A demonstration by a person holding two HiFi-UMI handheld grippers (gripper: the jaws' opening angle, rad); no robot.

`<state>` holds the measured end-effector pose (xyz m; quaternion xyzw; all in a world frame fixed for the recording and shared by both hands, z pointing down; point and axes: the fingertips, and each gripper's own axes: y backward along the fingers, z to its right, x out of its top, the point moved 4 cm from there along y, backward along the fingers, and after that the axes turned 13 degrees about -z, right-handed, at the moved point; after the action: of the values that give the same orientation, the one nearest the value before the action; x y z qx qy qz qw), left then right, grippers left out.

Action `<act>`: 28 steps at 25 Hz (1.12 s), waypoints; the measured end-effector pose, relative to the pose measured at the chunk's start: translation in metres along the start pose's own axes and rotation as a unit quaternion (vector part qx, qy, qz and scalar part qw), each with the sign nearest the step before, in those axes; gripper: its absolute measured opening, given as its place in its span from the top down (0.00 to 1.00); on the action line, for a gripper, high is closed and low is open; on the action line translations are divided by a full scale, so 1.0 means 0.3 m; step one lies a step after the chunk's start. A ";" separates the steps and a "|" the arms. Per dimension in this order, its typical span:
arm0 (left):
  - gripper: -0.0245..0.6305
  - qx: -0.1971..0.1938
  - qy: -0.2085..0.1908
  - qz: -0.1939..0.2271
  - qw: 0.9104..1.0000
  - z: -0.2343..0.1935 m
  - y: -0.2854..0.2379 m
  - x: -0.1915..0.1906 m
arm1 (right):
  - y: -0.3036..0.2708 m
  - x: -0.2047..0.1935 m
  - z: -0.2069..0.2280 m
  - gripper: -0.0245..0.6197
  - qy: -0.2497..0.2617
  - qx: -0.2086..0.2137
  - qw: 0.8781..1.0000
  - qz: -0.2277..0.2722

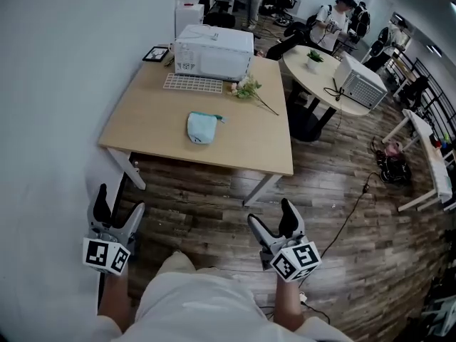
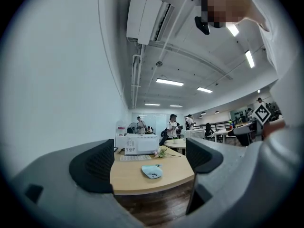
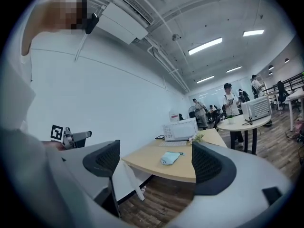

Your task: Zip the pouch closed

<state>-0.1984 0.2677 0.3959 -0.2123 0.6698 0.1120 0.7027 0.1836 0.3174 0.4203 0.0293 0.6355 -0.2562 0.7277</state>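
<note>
Idle: left gripper [image 1: 119, 204], right gripper [image 1: 271, 216] spread wide, empty; pale-blue fabric pouch [image 1: 201, 127] far off.
Risk: pouch may slide on light wooden table [image 1: 142, 116] w/o anchor.

pouch [image 1: 202, 127] too small to tell whether its zipper is open or closed, print on white appliance [image 1: 214, 50] unreadable, white side table [image 1: 427, 148] cut off by right edge, far people [image 1: 335, 20] too small

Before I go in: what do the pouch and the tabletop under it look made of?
Pouch: pale blue, matte, soft rounded outline, so probably fabric; too small to tell the weave. Tabletop: light wood-look surface, smooth and even in tone, likely laminate or veneer, though solid wood can't be ruled out.
</note>
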 end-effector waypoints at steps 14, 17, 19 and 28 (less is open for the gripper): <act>0.25 -0.063 0.030 -0.006 0.998 -0.144 -0.570 -0.025 | -0.403 0.068 0.144 0.26 0.003 -0.016 0.998 -0.068; 0.25 -0.072 0.037 0.003 0.997 -0.247 -0.739 0.030 | -0.575 0.177 0.159 0.26 0.030 -0.020 0.997 -0.068; 0.25 -0.082 0.038 0.008 0.996 -0.308 -0.837 0.055 | -0.681 0.234 0.166 0.26 0.040 -0.023 0.996 -0.070; 0.25 -0.087 0.057 -0.004 0.995 -0.539 -1.096 0.038 | -1.007 0.288 0.160 0.26 0.052 -0.022 0.991 -0.120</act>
<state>-0.1968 -0.0973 0.4313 -0.2812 0.6956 0.1550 0.6426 0.1086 0.0089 0.4339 -0.0500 0.6771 -0.3251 0.6583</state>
